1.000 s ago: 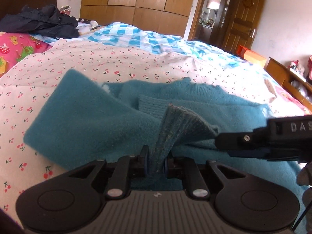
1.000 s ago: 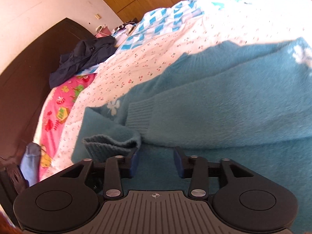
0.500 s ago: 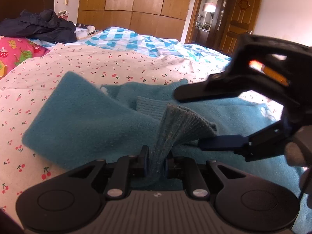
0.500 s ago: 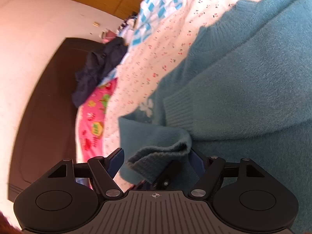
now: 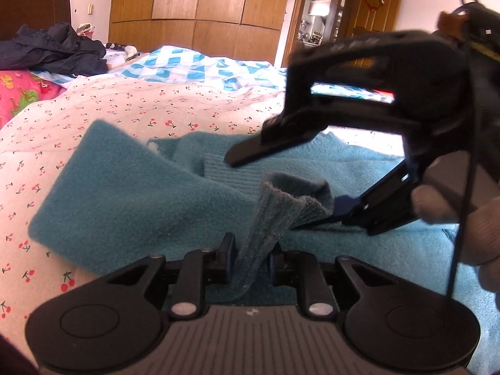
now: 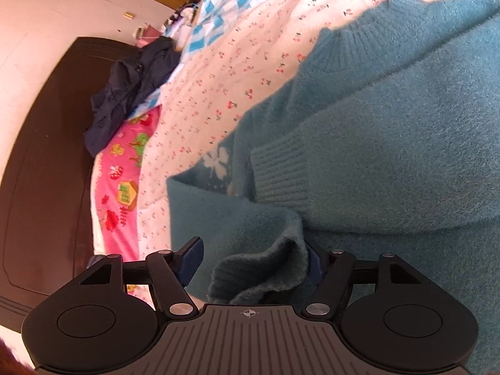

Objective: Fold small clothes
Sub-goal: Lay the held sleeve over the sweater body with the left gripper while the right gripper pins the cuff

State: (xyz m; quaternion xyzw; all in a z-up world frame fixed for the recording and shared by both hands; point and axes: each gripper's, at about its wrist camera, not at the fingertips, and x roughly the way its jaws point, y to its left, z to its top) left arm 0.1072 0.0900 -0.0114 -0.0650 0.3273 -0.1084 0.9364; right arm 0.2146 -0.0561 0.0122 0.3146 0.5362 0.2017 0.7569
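A teal knit sweater (image 5: 125, 187) (image 6: 390, 125) lies partly folded on a cherry-print bedsheet (image 5: 125, 106). My left gripper (image 5: 250, 250) has one ribbed sleeve cuff (image 5: 281, 206) pinched between its pads and lifted off the sweater; its jaws are opening slightly. My right gripper (image 5: 281, 182) (image 6: 253, 256) reaches in from the right with its jaws straddling the same cuff (image 6: 268, 268). They are closing: the right pad touches the cuff and the left pad stands apart. A gloved hand (image 5: 453, 218) holds the right gripper.
A dark blue heap of clothes (image 5: 53, 50) (image 6: 134, 84) and a pink printed pillow (image 6: 125, 187) lie by the dark headboard (image 6: 40, 172). A blue-white checked quilt (image 5: 193, 65) covers the far side of the bed. Wooden wardrobes (image 5: 203, 9) stand behind.
The right gripper swung in from the right, rolled, and widened its jaws around the lifted cuff. The left gripper stayed in place, with its pads a little further apart on the cuff.
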